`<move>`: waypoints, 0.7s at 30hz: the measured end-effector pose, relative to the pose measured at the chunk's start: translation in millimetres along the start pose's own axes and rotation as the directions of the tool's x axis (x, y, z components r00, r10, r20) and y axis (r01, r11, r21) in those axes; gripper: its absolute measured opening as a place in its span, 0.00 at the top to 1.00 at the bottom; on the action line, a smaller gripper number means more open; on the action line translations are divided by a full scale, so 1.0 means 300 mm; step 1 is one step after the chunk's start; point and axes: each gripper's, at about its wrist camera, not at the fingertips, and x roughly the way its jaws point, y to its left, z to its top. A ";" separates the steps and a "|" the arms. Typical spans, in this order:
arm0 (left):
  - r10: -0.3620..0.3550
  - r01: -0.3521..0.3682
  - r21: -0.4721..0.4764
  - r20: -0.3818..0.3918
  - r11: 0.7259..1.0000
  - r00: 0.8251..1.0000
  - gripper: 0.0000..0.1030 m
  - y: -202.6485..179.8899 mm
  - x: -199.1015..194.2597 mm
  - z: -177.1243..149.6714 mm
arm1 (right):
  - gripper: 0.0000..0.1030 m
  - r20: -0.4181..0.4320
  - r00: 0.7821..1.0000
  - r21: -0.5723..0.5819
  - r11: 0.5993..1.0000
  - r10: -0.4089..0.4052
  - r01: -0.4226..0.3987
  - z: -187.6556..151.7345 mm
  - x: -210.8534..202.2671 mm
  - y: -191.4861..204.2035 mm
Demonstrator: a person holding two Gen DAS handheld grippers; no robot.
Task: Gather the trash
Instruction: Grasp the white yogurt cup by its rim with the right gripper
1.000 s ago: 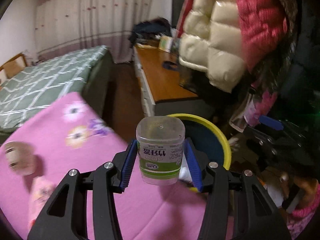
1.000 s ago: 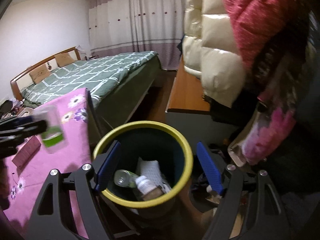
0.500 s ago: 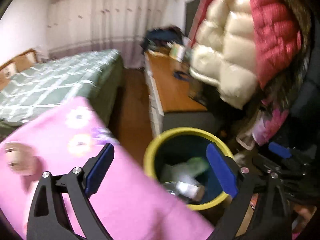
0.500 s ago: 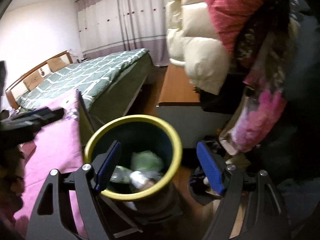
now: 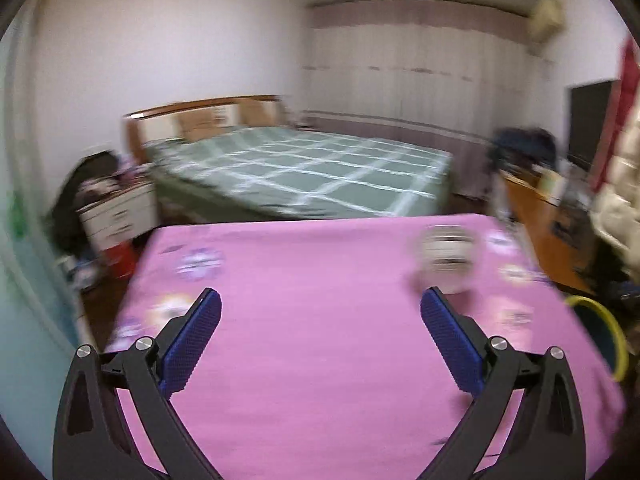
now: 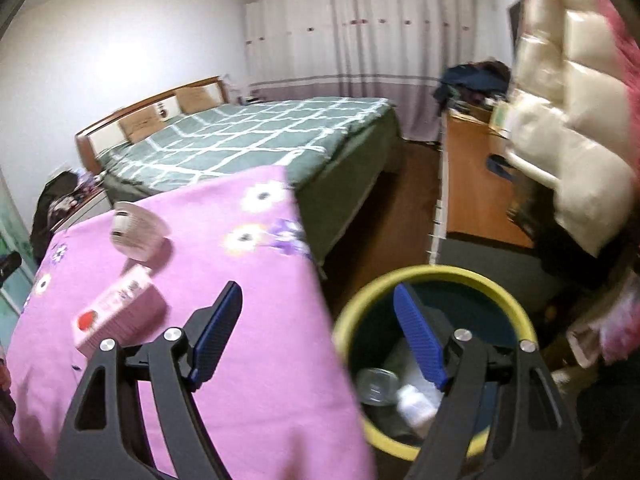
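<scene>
The yellow-rimmed dark trash bin (image 6: 436,278) stands on the floor right of the pink flowered tablecloth (image 6: 224,320), with a clear bottle (image 6: 376,386) and white trash inside. Its rim also shows in the left wrist view (image 5: 600,312). A clear plastic cup (image 6: 136,234) lies on the cloth and appears blurred in the left wrist view (image 5: 448,258). A pink carton (image 6: 120,312) lies beside the cup. My left gripper (image 5: 320,320) is open and empty over the cloth. My right gripper (image 6: 318,320) is open and empty above the cloth's edge and the bin.
A green checked bed (image 5: 304,172) lies behind the table. A wooden desk (image 6: 476,184) runs along the right with puffy coats (image 6: 568,120) hanging over it. A white nightstand (image 5: 116,216) and a dark bag stand at the left.
My left gripper let go of the green-labelled plastic container over the bin, then swung left to face the table. My right gripper turned left, so the cloth, cup and carton came into view.
</scene>
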 end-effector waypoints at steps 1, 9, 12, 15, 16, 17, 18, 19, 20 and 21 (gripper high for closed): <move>0.033 -0.034 -0.018 -0.003 0.999 0.999 0.05 0.056 0.016 -0.013 | 0.28 0.002 1.000 -0.011 1.000 0.008 -0.008 0.009 0.005 0.040; 0.159 -0.162 -0.098 -0.033 0.982 0.987 0.05 0.254 0.072 -0.085 | 0.28 -0.050 0.997 -0.064 0.996 0.053 -0.056 0.044 0.092 0.234; 0.169 -0.172 -0.107 -0.038 0.979 0.985 0.05 0.243 0.083 -0.103 | 0.28 -0.075 0.994 -0.084 0.993 0.076 -0.083 0.047 0.130 0.298; 0.181 -0.184 -0.117 -0.041 0.976 0.983 0.05 0.263 0.094 -0.101 | 0.28 -0.100 0.988 -0.104 0.987 0.114 -0.125 0.073 0.176 0.365; 0.181 -0.185 -0.123 -0.042 0.975 0.983 0.05 0.257 0.095 -0.098 | 0.28 -0.116 0.984 -0.104 0.983 0.137 -0.149 0.084 0.196 0.386; 0.185 -0.189 -0.129 -0.042 0.973 0.982 0.05 0.263 0.096 -0.098 | 0.28 -0.125 0.982 -0.108 0.982 0.142 -0.156 0.089 0.207 0.398; 0.190 -0.194 -0.135 -0.041 0.972 0.981 0.05 0.267 0.093 -0.100 | 0.28 -0.137 0.979 -0.118 0.979 0.151 -0.167 0.104 0.226 0.427; 0.195 -0.199 -0.143 -0.043 0.969 0.980 0.05 0.277 0.096 -0.100 | 0.28 -0.145 0.976 -0.122 0.976 0.165 -0.183 0.116 0.242 0.450; 0.195 -0.200 -0.150 -0.046 0.968 0.980 0.05 0.279 0.095 -0.101 | 0.28 -0.153 0.973 -0.121 0.974 0.173 -0.193 0.123 0.255 0.465; 0.196 -0.202 -0.157 -0.051 0.967 0.979 0.05 0.284 0.097 -0.101 | 0.28 -0.178 0.965 -0.115 0.970 0.190 -0.213 0.137 0.281 0.494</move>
